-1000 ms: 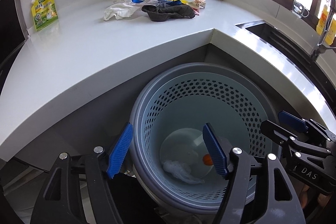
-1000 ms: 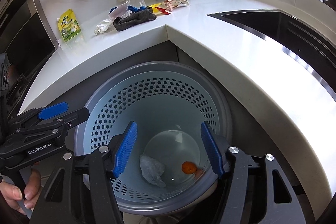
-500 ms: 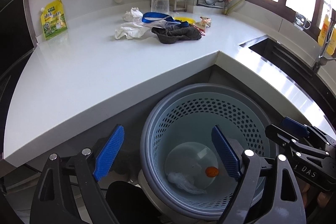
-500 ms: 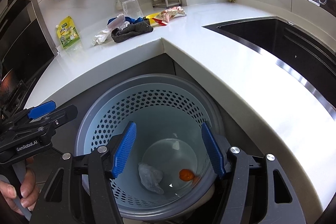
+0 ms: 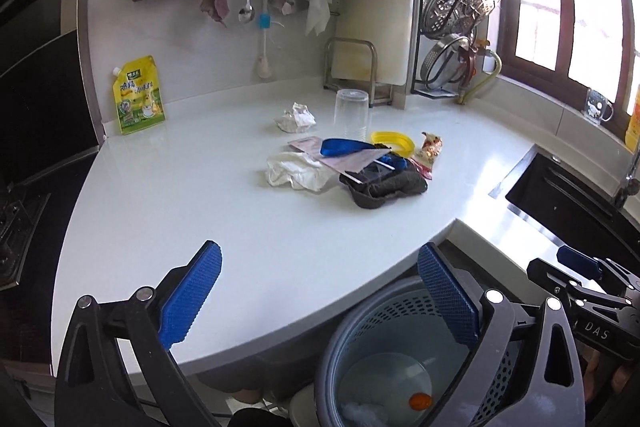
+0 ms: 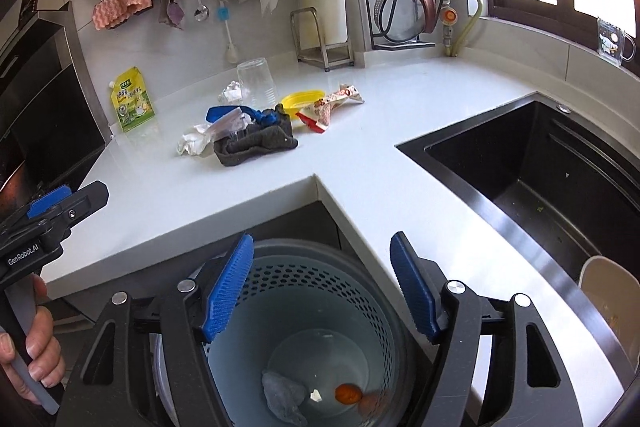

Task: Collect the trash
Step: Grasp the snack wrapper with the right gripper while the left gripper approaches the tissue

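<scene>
Both the left gripper (image 5: 316,295) and the right gripper (image 6: 322,287), spread and empty, have lifted from the trash basket (image 6: 320,311) toward the counter (image 5: 200,207), where the crumpled trash pile (image 5: 344,163) waits.
</scene>
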Action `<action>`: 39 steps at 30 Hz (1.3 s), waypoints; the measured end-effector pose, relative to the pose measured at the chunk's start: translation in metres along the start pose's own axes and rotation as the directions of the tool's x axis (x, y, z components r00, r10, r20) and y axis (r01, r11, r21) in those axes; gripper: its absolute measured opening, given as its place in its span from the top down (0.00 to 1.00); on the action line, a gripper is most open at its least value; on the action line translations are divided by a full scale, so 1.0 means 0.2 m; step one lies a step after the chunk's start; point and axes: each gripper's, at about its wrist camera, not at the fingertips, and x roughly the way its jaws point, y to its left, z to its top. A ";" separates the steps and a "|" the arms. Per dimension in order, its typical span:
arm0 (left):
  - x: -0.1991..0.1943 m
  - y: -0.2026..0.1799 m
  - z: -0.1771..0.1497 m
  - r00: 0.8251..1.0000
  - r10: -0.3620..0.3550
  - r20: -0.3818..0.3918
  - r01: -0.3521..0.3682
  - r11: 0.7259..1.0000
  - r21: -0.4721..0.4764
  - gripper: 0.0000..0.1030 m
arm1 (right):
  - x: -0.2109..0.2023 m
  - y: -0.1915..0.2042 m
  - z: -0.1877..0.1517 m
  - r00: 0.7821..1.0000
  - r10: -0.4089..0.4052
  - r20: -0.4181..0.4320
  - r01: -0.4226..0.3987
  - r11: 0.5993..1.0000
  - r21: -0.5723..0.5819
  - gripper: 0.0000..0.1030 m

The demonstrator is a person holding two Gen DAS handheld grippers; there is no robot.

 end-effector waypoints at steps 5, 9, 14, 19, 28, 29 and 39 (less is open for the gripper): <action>0.11 0.08 0.11 0.999 0.046 0.012 -0.046 0.998 -0.031 0.06 | 0.11 0.01 0.15 1.000 -0.002 0.013 0.002 1.000 0.012 0.34; 0.23 0.12 0.16 0.997 0.075 -0.002 -0.075 0.996 -0.041 0.06 | 0.24 0.00 0.24 1.000 -0.013 -0.004 0.013 0.999 0.033 0.34; 0.38 0.16 0.21 0.996 0.091 -0.025 -0.092 0.995 -0.042 0.06 | 0.41 0.01 0.37 0.999 -0.039 -0.022 0.040 0.998 0.041 0.34; 0.50 0.20 0.24 0.994 0.092 -0.050 -0.095 0.994 -0.055 0.06 | 0.57 0.01 0.51 0.998 -0.057 -0.034 0.058 0.997 0.050 0.34; 0.63 0.20 0.27 0.994 0.091 -0.068 -0.094 0.995 -0.043 0.06 | 0.88 -0.03 0.67 0.992 -0.075 -0.097 0.086 0.990 0.114 0.34; 0.64 0.21 0.28 0.994 0.088 -0.071 -0.091 0.995 -0.044 0.06 | 0.91 -0.04 0.68 0.991 -0.085 -0.104 0.098 0.988 0.123 0.34; 0.70 0.24 0.29 0.993 0.081 -0.087 -0.086 0.995 -0.054 0.06 | 1.07 -0.07 0.71 0.980 -0.122 -0.158 0.144 0.980 0.139 0.34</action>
